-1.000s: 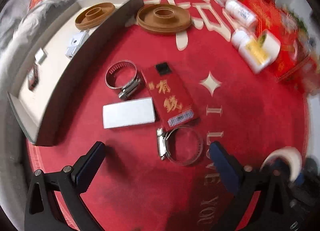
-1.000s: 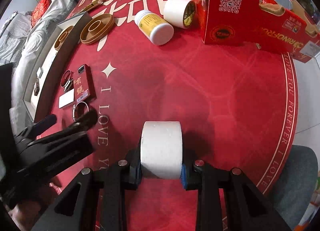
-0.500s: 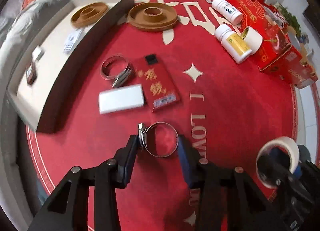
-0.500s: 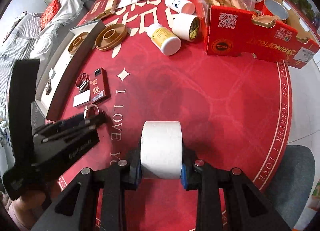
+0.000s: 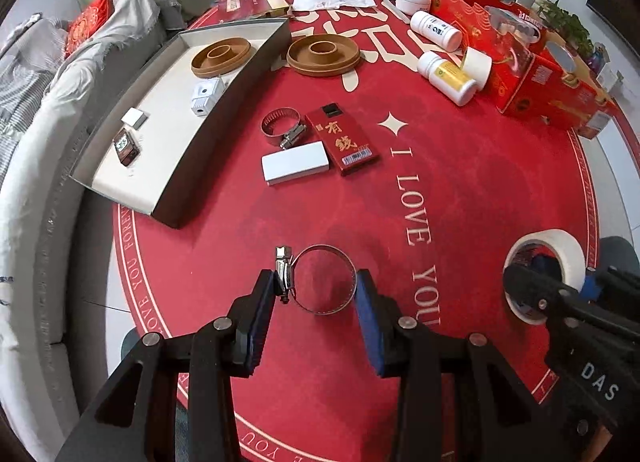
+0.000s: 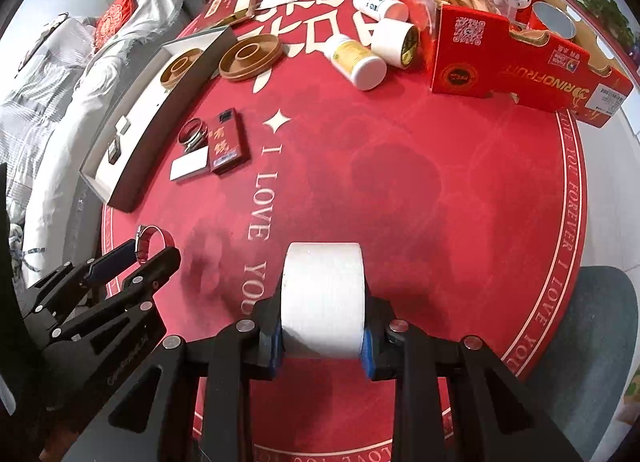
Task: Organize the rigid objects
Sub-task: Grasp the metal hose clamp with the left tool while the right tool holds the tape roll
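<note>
My left gripper [image 5: 316,294] is shut on a metal hose clamp [image 5: 320,282] and holds it above the red tablecloth. The same clamp [image 6: 150,240] shows in the right wrist view, lifted off the cloth. My right gripper [image 6: 323,336] is shut on a roll of white tape [image 6: 323,294], also seen at the right of the left wrist view as a tape roll [image 5: 548,262]. On the cloth lie a second hose clamp [image 5: 282,128], a red card box [image 5: 342,138] and a white block [image 5: 295,163]. A grey tray [image 5: 208,142] at left holds a brown disc [image 5: 220,56] and small white pieces.
A second brown disc [image 5: 324,54] lies just right of the tray. White pill bottles [image 5: 446,76] and a red fruit carton [image 6: 520,58] stand at the back right. A sofa with grey cloth [image 5: 48,110] borders the table at left.
The left gripper closed on the near hose clamp and lifted it off the cloth, pulling back from the table. The right gripper rose slightly, still holding the tape roll.
</note>
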Available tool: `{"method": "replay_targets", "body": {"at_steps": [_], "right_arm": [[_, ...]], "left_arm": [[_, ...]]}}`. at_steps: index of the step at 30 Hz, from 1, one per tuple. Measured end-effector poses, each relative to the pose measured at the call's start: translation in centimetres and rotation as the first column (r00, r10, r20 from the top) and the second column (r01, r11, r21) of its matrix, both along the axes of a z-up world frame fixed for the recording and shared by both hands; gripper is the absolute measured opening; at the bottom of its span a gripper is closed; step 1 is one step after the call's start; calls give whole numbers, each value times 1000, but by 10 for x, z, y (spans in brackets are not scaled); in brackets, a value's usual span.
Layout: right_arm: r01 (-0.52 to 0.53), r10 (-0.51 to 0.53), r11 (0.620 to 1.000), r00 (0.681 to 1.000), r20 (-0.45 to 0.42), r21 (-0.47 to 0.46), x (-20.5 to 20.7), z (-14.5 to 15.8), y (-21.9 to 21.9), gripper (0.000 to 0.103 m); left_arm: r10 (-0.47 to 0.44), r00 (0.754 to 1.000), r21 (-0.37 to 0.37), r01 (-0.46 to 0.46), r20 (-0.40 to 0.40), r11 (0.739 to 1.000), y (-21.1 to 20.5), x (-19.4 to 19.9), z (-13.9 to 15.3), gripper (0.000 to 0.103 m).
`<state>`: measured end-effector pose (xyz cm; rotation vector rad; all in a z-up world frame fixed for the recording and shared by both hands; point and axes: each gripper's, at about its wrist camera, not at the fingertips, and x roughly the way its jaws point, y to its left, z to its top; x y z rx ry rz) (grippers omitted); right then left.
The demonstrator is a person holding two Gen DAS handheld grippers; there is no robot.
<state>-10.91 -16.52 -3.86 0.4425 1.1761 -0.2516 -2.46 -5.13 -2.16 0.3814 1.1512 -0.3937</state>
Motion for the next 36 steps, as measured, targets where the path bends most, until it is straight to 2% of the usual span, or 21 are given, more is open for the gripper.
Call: {"method": "replay_targets", "body": {"at_steps": [14,36], "right_arm": [[-8,8,1000,1000,-14,-2,-7,-2,12,30],[4,-4,1000,1000,-19,2,-10,-4,8,30]], "left_arm": [[13,1000,-24,-12,12,1000,14,-1,5,43],[16,1000,-39,-16,8,999,17,-4,6,43]]}}
